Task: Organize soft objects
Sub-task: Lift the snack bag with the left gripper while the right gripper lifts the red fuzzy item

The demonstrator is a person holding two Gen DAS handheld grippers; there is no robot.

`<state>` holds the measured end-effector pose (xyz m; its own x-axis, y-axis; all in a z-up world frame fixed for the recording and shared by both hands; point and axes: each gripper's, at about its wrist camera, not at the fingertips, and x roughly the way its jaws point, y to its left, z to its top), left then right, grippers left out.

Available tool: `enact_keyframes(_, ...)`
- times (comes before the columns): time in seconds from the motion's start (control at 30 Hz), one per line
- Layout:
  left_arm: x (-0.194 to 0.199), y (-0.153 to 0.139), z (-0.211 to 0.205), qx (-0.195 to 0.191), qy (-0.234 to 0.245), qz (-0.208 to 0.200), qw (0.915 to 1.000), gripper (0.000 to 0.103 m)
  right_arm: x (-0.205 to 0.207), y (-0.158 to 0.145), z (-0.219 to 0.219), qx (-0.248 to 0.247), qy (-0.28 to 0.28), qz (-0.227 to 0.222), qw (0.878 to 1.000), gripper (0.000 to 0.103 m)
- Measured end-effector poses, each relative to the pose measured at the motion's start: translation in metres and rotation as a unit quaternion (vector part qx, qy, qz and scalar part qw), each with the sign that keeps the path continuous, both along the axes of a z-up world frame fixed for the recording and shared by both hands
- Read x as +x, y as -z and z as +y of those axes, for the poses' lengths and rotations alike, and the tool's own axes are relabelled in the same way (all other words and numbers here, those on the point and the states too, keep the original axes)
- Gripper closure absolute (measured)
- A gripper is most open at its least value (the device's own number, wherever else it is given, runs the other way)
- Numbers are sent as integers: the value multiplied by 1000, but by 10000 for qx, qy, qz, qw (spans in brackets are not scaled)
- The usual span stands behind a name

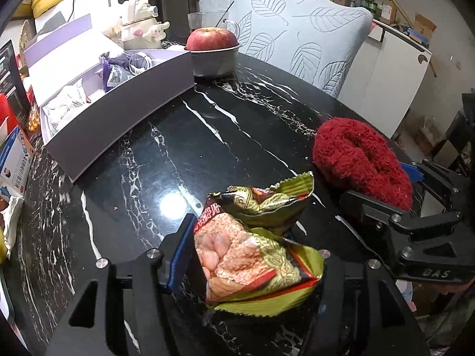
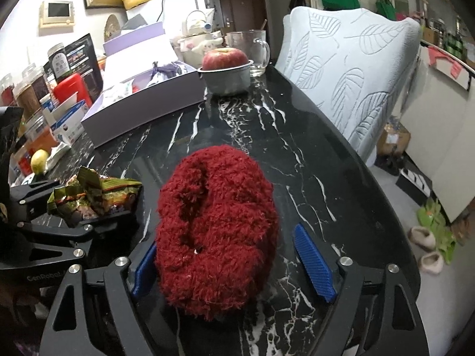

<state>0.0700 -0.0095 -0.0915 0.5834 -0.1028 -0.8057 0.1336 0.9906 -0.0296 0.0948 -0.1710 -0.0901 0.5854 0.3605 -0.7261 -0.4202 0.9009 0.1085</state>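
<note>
Two wrist fisheyes, close above the black marble table (image 1: 207,136), angled down and forward; both views share the red fuzzy bundle (image 2: 216,231), snack bag (image 1: 252,255), apple (image 1: 212,39).

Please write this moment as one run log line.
left gripper: around snack bag | right gripper: open around red fluffy slipper, right pad clear | both on marble table

An apple (image 1: 212,39) sits in a grey metal bowl (image 1: 215,62) on the black marble worktop (image 1: 178,136), beside a glass mug (image 2: 252,50) and a leaf-patterned chair (image 2: 350,68).
</note>
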Motion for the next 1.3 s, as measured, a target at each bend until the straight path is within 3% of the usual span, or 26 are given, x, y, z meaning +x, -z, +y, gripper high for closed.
enact_keyframes(0.07, 0, 0, 0, -2, 2, -13, 10000, 47, -3, 0, 4, -149, -30, -82, 9999, 46)
enact_keyframes(0.13, -1, 0, 0, -1, 0, -35, 10000, 58, -5, -1, 6, -268, -33, -131, 9996, 52)
enact_keyframes(0.27, -3, -1, -1, -42, -23, -117, 9999, 64, -5, -3, 3, -263, -38, -114, 9996, 62)
enact_keyframes(0.7, -4, -12, 6, -245, -122, -156, 9995, 66, -8, -11, -3, 6, -127, 34, 9999, 64)
enact_keyframes(1.3, -39, -56, 54, -241, -927, -629, 9934, 66, -25, -46, 53, 420, -1422, -253, 9886, 64)
